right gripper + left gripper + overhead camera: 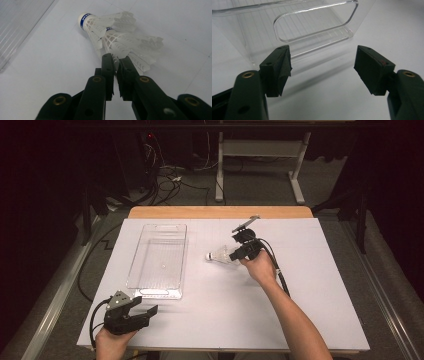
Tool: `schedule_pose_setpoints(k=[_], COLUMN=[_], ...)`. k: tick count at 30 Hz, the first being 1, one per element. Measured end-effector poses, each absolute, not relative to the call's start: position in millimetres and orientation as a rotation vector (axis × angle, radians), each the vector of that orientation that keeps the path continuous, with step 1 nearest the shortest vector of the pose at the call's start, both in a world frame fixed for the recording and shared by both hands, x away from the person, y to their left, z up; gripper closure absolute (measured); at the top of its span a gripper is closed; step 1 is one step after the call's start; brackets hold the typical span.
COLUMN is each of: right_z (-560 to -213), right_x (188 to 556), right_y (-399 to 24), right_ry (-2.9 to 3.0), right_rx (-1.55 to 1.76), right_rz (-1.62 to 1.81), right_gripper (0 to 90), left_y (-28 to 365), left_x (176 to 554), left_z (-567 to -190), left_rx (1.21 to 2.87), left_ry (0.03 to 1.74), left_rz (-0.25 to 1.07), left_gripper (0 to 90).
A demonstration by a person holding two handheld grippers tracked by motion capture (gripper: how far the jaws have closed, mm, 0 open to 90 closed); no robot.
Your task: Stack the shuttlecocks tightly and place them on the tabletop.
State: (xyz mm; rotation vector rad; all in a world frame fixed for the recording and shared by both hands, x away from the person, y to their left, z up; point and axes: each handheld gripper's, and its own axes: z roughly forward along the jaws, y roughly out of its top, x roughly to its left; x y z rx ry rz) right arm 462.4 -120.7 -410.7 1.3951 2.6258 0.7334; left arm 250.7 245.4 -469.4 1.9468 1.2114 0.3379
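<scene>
A white feathered shuttlecock point(220, 255) point(120, 37) with a blue band on its cork sits at the middle of the white table, cork towards the clear bin. A second one seems nested in it. My right gripper point(236, 253) point(116, 61) is shut on the edge of its feather skirt; whether it rests on the table I cannot tell. My left gripper point(145, 306) point(323, 67) stands open at the front left, nothing between its jaws, pointing at the bin's near end.
The clear plastic bin point(131, 285) point(312, 25) with a cut-out handle lies lengthwise left of centre, with nothing in it. A white sheet point(310, 295) covers the table, with a wooden edge point(220, 212) at the back. Cables and desk legs lie beyond.
</scene>
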Motion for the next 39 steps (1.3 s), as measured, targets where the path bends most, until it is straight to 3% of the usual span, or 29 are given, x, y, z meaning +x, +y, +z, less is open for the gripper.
schedule_pose_setpoints(k=[6,21,39], right_z=[-412.1,-417.6,-415.6], right_x=[462.9,465.8,463.1], right_y=[-119.6,-115.8,-125.2], right_ry=[2.639,2.635,2.577], right_rx=[1.379,1.384,1.406], right_rz=[0.736,0.724,0.719], right_gripper=[89.7,88.0,67.8], left_y=[245.2,245.4,245.4], left_x=[250.9,251.0,250.6], left_z=[-469.5,-469.6,-469.3], left_rx=[1.948,1.948,1.947], left_ry=[1.210,1.210,1.210], left_rz=[0.341,0.339,0.342], left_gripper=[30.6,30.6,30.6])
